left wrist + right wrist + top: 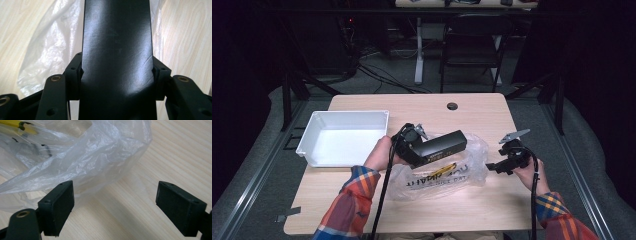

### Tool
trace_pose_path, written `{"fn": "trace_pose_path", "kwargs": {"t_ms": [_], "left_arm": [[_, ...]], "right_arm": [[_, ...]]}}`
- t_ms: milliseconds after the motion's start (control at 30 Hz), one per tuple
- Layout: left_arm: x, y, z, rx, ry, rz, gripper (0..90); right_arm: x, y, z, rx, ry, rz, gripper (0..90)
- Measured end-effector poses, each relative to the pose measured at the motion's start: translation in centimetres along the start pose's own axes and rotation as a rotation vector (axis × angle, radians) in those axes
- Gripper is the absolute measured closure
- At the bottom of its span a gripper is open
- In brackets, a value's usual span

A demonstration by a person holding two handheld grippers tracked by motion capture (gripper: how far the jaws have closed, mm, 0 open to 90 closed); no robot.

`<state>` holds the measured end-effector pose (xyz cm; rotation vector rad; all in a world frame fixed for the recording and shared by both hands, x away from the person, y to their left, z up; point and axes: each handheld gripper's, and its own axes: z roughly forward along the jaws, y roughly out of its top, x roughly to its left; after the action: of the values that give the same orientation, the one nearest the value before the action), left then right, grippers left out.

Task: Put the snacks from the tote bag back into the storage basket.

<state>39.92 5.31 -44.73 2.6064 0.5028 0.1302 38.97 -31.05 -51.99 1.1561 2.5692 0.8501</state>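
Observation:
A long black box (444, 147) is held over a clear plastic bag (437, 175) with black and yellow print, lying on the light wooden table (472, 110). My left gripper (414, 145) is shut on the box's near end; in the left gripper view the black box (117, 55) runs up between the jaws, with the bag (55, 45) under it. My right gripper (492, 167) stands open at the bag's right end. In the right gripper view its pads (58, 206) are spread wide, and the crumpled bag (82, 157) lies just ahead on the left.
A white empty bin (344, 136) sits on the table's left side, close to my left hand. A round cable hole (452, 106) is near the table's far edge. Beyond the table stand a black chair (474, 45) and cables on the floor.

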Motion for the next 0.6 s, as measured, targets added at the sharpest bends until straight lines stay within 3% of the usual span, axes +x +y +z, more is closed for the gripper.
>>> {"fn": "trace_pose_path", "kwargs": {"t_ms": [167,267,600], "left_arm": [[0.3,-0.1,-0.7,-0.001,0.010,0.002,43.1],[0.4,-0.1,-1.1,-0.005,0.008,0.003,43.1],[0.8,0.1,-2.8,-0.019,0.008,0.018,43.1]], "right_arm": [[-0.1,-0.2,-0.6,-0.027,-0.032,0.019,6.7],[-0.3,-0.3,-0.9,-0.050,-0.027,0.037,5.1],[-0.5,-0.6,-0.8,-0.026,-0.020,0.057,4.7]]}}
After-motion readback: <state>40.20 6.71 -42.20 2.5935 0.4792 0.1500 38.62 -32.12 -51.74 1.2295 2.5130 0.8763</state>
